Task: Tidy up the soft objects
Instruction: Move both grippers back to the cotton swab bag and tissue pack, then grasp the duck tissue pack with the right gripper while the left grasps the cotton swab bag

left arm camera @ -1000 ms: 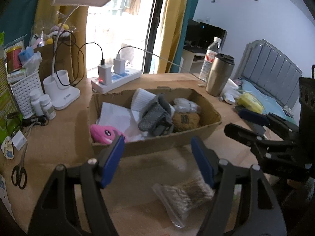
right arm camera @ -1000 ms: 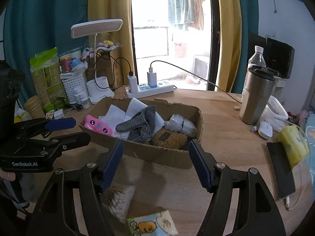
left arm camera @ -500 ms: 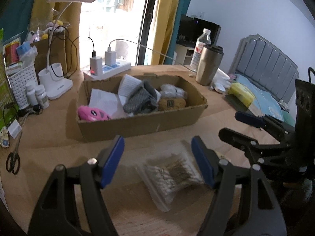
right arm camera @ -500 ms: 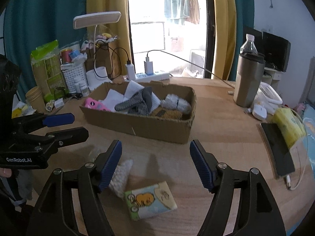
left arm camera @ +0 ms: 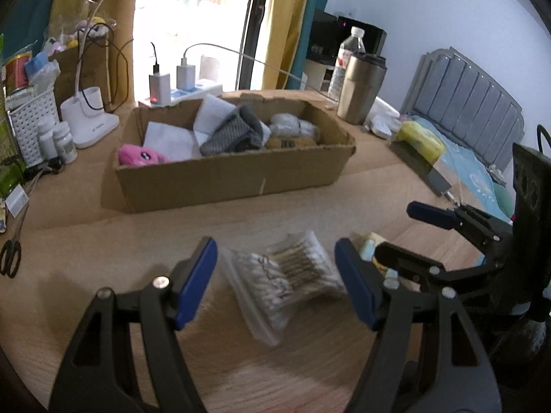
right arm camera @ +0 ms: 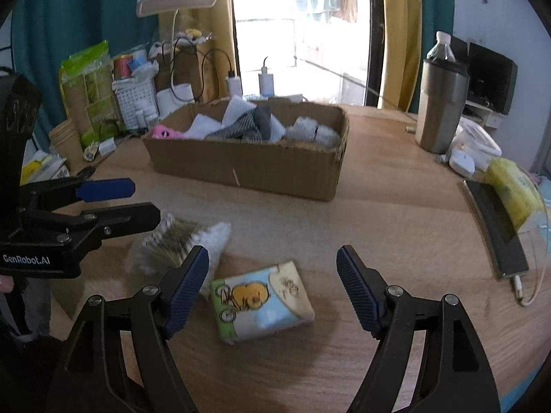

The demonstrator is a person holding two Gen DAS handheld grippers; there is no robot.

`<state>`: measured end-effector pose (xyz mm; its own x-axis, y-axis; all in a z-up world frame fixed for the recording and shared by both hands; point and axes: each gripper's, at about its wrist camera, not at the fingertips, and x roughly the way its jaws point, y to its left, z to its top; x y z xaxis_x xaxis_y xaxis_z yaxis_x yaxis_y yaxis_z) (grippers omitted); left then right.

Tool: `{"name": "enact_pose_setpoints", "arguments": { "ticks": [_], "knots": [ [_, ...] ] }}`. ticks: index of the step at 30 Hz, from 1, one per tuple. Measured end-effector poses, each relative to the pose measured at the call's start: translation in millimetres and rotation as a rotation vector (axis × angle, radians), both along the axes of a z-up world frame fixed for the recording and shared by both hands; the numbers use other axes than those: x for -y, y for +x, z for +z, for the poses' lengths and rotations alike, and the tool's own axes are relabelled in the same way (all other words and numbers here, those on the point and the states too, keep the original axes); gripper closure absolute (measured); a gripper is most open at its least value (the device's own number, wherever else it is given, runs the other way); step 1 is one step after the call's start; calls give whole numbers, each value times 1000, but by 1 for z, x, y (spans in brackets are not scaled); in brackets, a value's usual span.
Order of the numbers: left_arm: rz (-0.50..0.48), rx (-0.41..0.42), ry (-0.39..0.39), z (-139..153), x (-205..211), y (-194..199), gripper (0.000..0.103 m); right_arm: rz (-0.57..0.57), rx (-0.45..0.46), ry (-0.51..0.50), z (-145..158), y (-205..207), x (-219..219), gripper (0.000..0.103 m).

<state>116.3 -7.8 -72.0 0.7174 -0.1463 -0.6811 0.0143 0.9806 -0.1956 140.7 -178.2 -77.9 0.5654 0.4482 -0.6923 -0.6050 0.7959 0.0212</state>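
Note:
A clear bag of cotton swabs (left arm camera: 282, 275) lies on the wooden table between the open fingers of my left gripper (left arm camera: 275, 285); it also shows in the right wrist view (right arm camera: 179, 241). A tissue pack with a yellow chick picture (right arm camera: 261, 301) lies between the open fingers of my right gripper (right arm camera: 272, 289). Behind them stands a cardboard box (left arm camera: 227, 179) holding a pink plush (left arm camera: 139, 155), grey socks (left arm camera: 234, 132), white cloths and a brown item. The box also shows in the right wrist view (right arm camera: 255, 168). Both grippers are empty.
A steel tumbler (right arm camera: 440, 103) and water bottle (left arm camera: 346, 58) stand at the back right. A phone (right arm camera: 492, 227) and yellow pack (right arm camera: 513, 189) lie at the right edge. A desk lamp (left arm camera: 89, 117), power strip (left arm camera: 186, 89), pill bottles and scissors (left arm camera: 10, 258) are at the left.
Both grippers have pulled back from the box and dropped lower. The swab bag now lies between the left fingers and the tissue pack between the right fingers.

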Motion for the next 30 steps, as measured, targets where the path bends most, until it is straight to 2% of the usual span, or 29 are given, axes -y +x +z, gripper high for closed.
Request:
{"name": "enact_pose_setpoints", "arguments": {
  "ticks": [9,19,24,26,28,30],
  "knots": [
    [3,-45,3,-14,8,7,31,61,-29,-57,-20,-4,-6,23],
    [3,-102,25,-29,21,16,30,43,-45,-75,-32,8,-2,23],
    [-18,-117,42,-34,31,23,18,4,-57,-68,-35,14,8,23],
    [-26,-123,39,-35,32,25,18,-9,-61,-56,-35,16,11,26],
    [-24,-128,43,-36,33,29,18,-8,-67,-49,-35,16,13,33],
    [-17,-136,43,-38,34,32,18,-3,-66,-51,-35,16,13,33]
  ]
}}
